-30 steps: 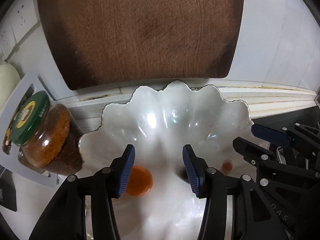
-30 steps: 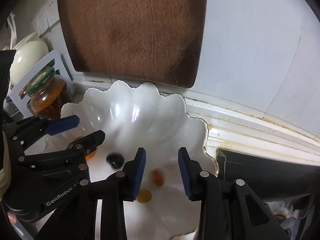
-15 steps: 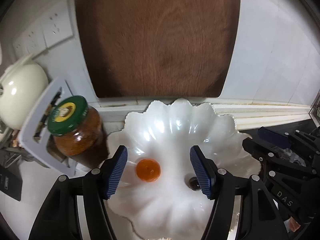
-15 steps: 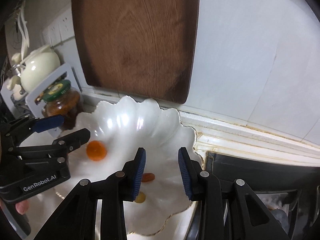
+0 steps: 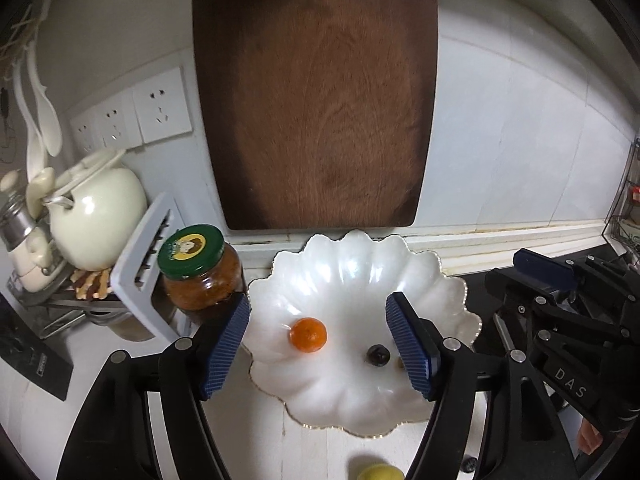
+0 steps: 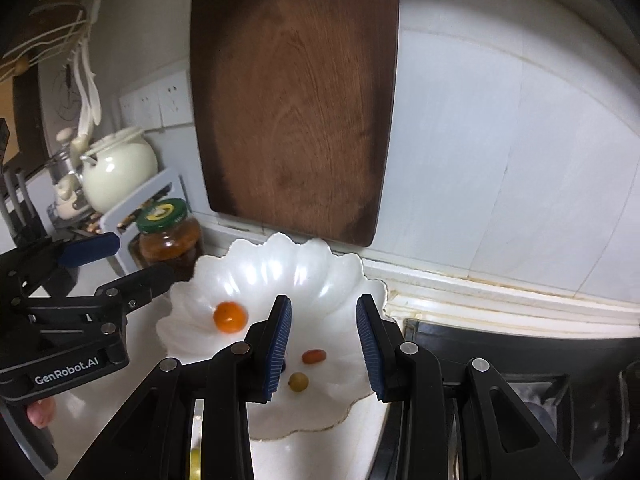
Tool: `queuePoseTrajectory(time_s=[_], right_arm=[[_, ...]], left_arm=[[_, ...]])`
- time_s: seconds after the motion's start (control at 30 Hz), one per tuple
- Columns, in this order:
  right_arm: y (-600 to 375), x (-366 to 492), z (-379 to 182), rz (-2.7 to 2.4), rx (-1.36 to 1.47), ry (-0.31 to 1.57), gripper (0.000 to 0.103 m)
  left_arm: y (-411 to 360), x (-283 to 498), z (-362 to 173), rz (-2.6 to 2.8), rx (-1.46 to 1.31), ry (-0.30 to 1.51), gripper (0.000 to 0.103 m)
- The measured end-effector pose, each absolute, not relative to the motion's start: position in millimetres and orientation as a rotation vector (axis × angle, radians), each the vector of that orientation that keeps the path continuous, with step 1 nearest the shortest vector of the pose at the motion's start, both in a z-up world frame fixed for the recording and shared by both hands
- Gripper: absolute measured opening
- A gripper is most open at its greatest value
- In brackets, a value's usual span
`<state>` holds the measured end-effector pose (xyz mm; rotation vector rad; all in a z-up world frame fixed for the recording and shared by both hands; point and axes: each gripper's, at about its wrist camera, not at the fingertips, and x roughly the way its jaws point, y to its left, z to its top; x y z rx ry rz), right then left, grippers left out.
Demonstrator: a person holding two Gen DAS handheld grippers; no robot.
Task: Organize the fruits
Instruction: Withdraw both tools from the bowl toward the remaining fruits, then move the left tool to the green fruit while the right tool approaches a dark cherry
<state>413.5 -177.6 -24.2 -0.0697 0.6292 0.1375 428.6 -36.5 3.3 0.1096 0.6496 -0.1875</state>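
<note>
A white scalloped bowl (image 5: pixel 360 264) (image 6: pixel 280 248) sits on the counter against the wall. In it lie an orange mandarin (image 5: pixel 308 334) (image 6: pixel 229 317), a dark round fruit (image 5: pixel 378 355), a small red tomato (image 6: pixel 313 356) and a small yellow-green fruit (image 6: pixel 298 381). My left gripper (image 5: pixel 319 299) (image 6: pixel 142 258) hovers above the bowl's near side, its jaws opening with nothing gripped between them; the mandarin rests in the bowl below. My right gripper (image 6: pixel 324 302) (image 5: pixel 506 270) hangs over the bowl's right part, open by a narrow gap and empty.
A brown cutting board (image 5: pixel 316 100) leans on the tiled wall behind the bowl. Left of the bowl stand a green-lidded jar (image 5: pixel 198 272), a white rack (image 5: pixel 140 264) and a cream teapot (image 5: pixel 96 212). A dark stove (image 6: pixel 520 356) lies to the right. A yellow-green fruit (image 5: pixel 378 473) sits in front.
Both grippers have drawn back and risen from the bowl, so more of the wall and counter shows. The left jaws have spread wider. The mandarin stays lying in the bowl.
</note>
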Motion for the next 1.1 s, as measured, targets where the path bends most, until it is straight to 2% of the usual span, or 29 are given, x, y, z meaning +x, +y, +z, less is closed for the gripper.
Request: queuePoseTrajectory(time_s=[0.13, 0.23, 0.6, 0.7, 1.1], right_arm=[[-173.6, 395.9, -16.4, 0.132, -0.075, 0.605, 0.036], [-171.9, 381.2, -10.1, 0.125, -0.078, 0.585, 0.045], [-164.7, 330.0, 11.5, 0.113, -0.088, 0.511, 0.046], [-162.7, 317.1, 14.9, 0.110, -0.094, 0.498, 0.052], [-158.3, 276.4, 4.7, 0.117, -0.085, 0.523, 0.052]], left_arm=[[-31.0, 410.3, 12.0, -0.188, 0.109, 0.624, 0.071], [-27.7, 399.6, 15.3, -0.189, 0.106, 0.609, 0.073], [-14.7, 351.4, 32.4, -0.192, 0.117, 0.545, 0.081], [-10.1, 337.4, 36.3, -0.194, 0.117, 0.528, 0.082], [-1.1, 290.6, 33.2, -0.202, 0.150, 0.499, 0.086]])
